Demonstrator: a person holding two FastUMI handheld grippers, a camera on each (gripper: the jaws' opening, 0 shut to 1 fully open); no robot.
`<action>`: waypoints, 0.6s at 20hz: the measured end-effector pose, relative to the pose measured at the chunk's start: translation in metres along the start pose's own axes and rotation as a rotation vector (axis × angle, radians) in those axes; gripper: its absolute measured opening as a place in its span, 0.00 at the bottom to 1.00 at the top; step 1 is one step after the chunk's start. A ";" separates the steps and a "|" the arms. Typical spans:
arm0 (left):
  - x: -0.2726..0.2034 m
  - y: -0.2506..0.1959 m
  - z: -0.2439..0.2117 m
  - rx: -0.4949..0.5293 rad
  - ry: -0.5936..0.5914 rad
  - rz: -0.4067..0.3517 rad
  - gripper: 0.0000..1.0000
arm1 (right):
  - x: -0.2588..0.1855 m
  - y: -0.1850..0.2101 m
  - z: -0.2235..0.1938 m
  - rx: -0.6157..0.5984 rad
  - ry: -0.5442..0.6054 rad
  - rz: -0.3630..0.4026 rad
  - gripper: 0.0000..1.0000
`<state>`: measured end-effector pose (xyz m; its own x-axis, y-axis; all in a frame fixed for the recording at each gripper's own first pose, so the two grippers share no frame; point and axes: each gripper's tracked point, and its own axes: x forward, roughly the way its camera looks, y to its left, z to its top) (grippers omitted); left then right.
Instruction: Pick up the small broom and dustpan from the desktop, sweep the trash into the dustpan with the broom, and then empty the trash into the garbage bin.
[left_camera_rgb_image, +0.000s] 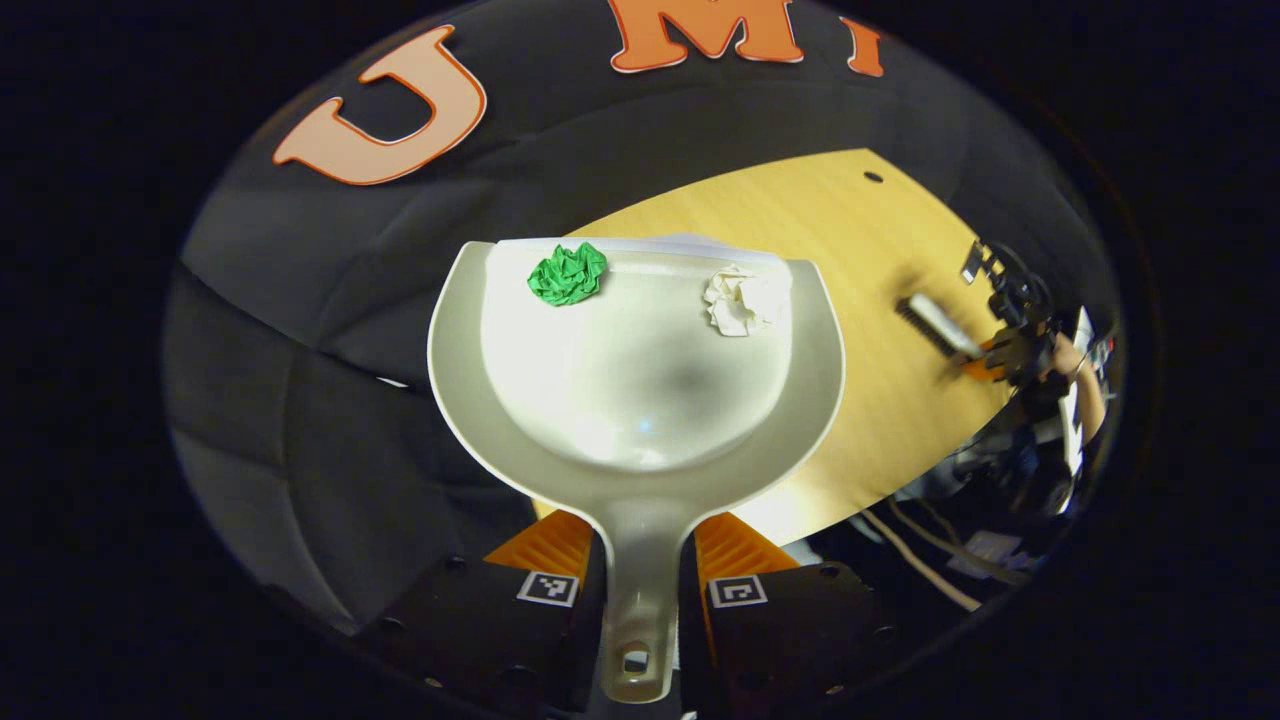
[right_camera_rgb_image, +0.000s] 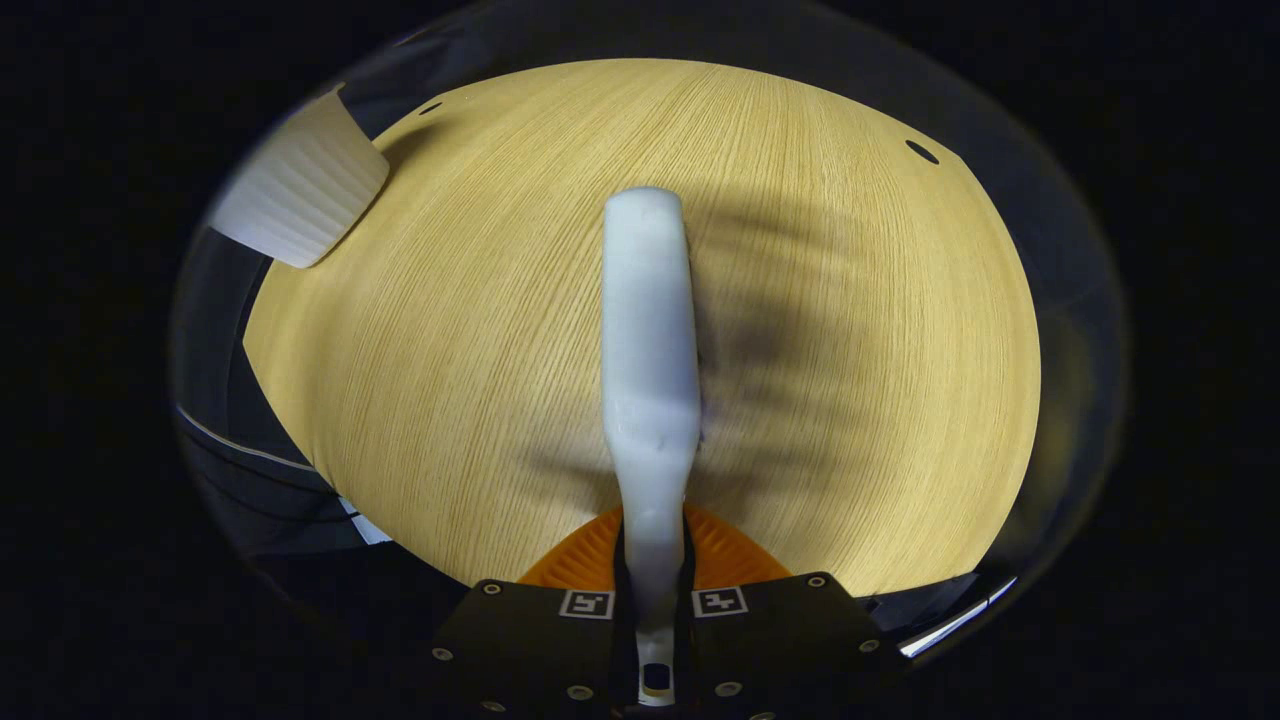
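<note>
My left gripper (left_camera_rgb_image: 640, 545) is shut on the handle of the white dustpan (left_camera_rgb_image: 640, 400), holding it off the wooden table's (left_camera_rgb_image: 830, 230) left edge over dark cloth. A green paper wad (left_camera_rgb_image: 567, 273) and a white paper wad (left_camera_rgb_image: 738, 300) lie near the pan's front lip. A thin white rim (left_camera_rgb_image: 650, 242) shows just past that lip. My right gripper (right_camera_rgb_image: 652, 540) is shut on the small broom's (right_camera_rgb_image: 648, 320) white handle, above the table (right_camera_rgb_image: 450, 350). In the left gripper view the broom (left_camera_rgb_image: 935, 325) and right gripper (left_camera_rgb_image: 1000, 355) hover over the table's right side.
A white ribbed object (right_camera_rgb_image: 300, 190), possibly the bin's wall, stands at the table's far left corner in the right gripper view. Cables and clutter (left_camera_rgb_image: 960, 520) lie beyond the table's near right edge. A person's arm (left_camera_rgb_image: 1085, 385) holds the right gripper.
</note>
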<state>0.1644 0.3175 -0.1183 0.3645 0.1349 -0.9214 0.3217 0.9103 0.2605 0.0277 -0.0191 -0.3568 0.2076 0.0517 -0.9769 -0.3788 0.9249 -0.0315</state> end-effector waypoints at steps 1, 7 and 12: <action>0.002 0.011 -0.004 0.039 0.025 0.041 0.33 | 0.000 0.001 0.000 0.000 0.001 0.000 0.13; 0.001 0.050 -0.003 0.323 0.152 0.201 0.33 | -0.002 0.001 -0.001 0.018 0.000 -0.010 0.14; -0.012 0.072 0.011 0.584 0.199 0.341 0.33 | -0.002 0.002 -0.002 0.046 0.000 -0.012 0.13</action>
<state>0.1926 0.3774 -0.0852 0.3792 0.4954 -0.7815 0.6546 0.4534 0.6050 0.0248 -0.0185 -0.3550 0.2118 0.0405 -0.9765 -0.3340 0.9420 -0.0333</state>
